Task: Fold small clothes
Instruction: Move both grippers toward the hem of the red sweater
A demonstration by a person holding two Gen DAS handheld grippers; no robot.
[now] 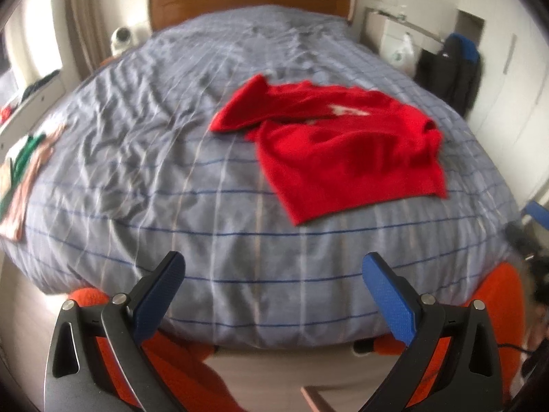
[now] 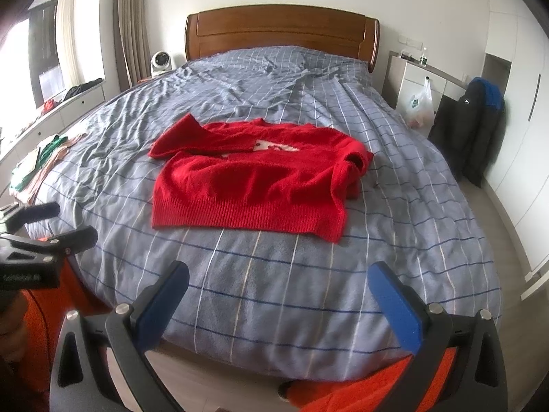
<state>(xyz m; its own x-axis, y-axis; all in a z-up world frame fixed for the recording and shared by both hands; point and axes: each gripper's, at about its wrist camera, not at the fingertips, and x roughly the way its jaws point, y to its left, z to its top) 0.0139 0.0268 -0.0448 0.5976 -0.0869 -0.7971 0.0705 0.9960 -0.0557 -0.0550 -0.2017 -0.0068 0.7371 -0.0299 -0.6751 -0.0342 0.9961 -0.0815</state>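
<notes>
Lettering on left gripper (image 2: 65,223) body, seen from right wrist view, too blurred to read. Red sweater (image 2: 254,175) lies on bed (image 2: 274,292), ahead of right gripper (image 2: 278,274), well apart; ribbed hem nearest, one sleeve folded across chest, white patch showing. Both grippers spread wide, holding nothing, blue textured pads (image 2: 394,309). Grey checked duvet, wrinkled. Wooden headboard (image 2: 281,31) beyond. Small clothes pile (image 2: 37,161) far left at bed edge. Dark jacket (image 2: 477,127) right, by white wardrobe.
</notes>
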